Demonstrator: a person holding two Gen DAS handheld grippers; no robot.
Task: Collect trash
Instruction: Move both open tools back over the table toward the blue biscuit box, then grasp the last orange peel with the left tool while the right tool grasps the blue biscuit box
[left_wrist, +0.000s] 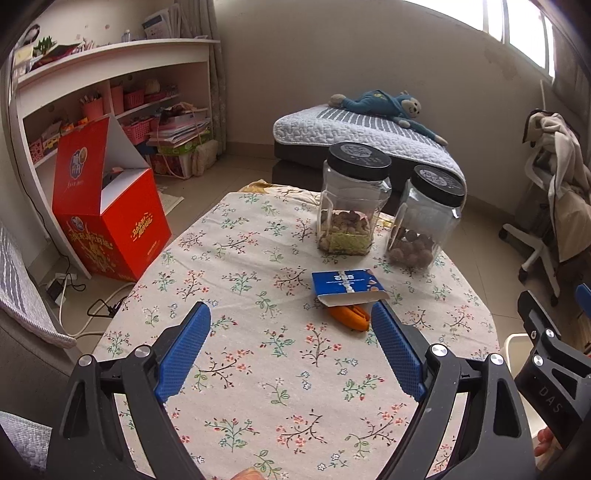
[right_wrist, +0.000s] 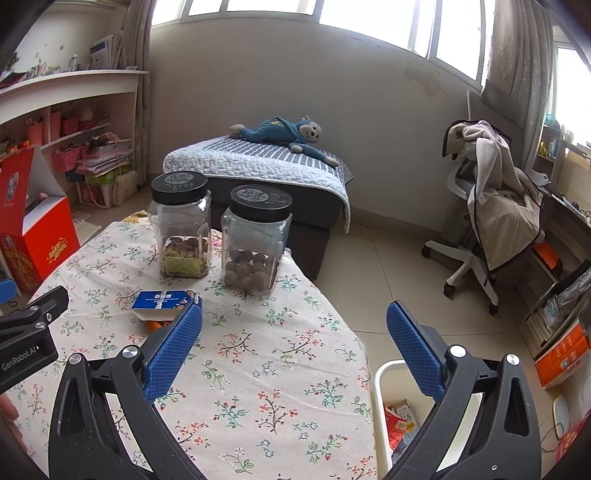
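Note:
A blue and white snack box (left_wrist: 345, 287) lies on the flowered tablecloth (left_wrist: 258, 362), partly on top of an orange wrapper (left_wrist: 349, 317). The box (right_wrist: 162, 303) and a bit of the wrapper (right_wrist: 153, 325) also show in the right wrist view. My left gripper (left_wrist: 291, 350) is open and empty above the table, its right finger close to the wrapper. My right gripper (right_wrist: 295, 350) is open and empty over the table's right edge. A white bin (right_wrist: 384, 384) with trash in it stands on the floor under the right gripper.
Two clear jars with black lids, one (left_wrist: 351, 206) and the other (left_wrist: 424, 225), stand behind the box. A red carton (left_wrist: 107, 214) stands on the floor left of the table. A bed (right_wrist: 258, 166) and a white office chair (right_wrist: 487, 206) stand beyond.

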